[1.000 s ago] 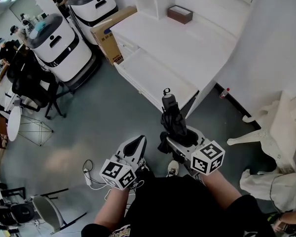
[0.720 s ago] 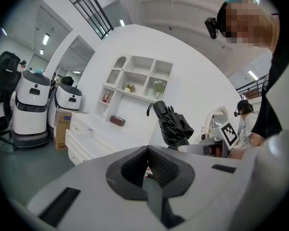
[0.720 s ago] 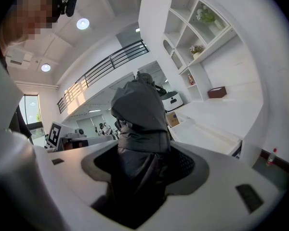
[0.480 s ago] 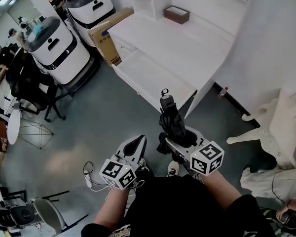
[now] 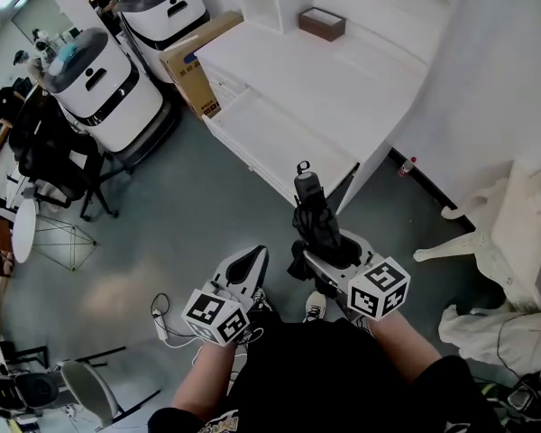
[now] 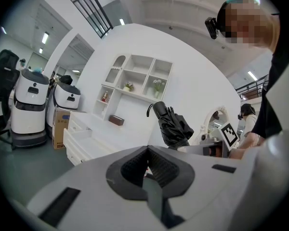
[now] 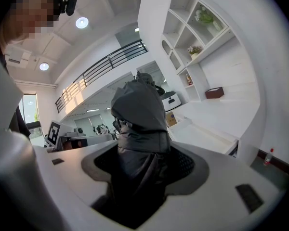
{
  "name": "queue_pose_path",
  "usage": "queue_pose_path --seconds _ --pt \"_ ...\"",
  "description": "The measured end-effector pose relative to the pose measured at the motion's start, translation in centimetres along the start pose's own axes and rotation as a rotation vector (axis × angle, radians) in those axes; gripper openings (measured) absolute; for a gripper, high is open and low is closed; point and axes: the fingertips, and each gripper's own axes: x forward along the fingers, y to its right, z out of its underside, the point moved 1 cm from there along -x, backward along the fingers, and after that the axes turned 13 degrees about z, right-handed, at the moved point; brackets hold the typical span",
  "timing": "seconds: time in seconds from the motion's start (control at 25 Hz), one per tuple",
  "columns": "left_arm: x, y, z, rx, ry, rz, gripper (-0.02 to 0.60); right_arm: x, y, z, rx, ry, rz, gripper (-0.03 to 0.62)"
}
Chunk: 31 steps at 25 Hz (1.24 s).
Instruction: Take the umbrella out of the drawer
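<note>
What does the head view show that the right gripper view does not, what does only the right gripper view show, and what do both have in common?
Only the head view shows the person's shoe, the cable on the floor and the black office chair. Only the right gripper view shows the balcony railing and the potted plants on the wall shelves. Both show the folded black umbrella held in the right tongs, the open drawer and the brown box on the desk top.
</note>
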Motion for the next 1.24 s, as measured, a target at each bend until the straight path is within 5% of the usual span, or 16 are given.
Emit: queue_pose_path --seconds 1.24 --pt "0.19 -0.56 0.4 -0.004 -0.013 0.007 0.005 0.7 0.54 0.43 0.007 -0.009 0.017 0.276"
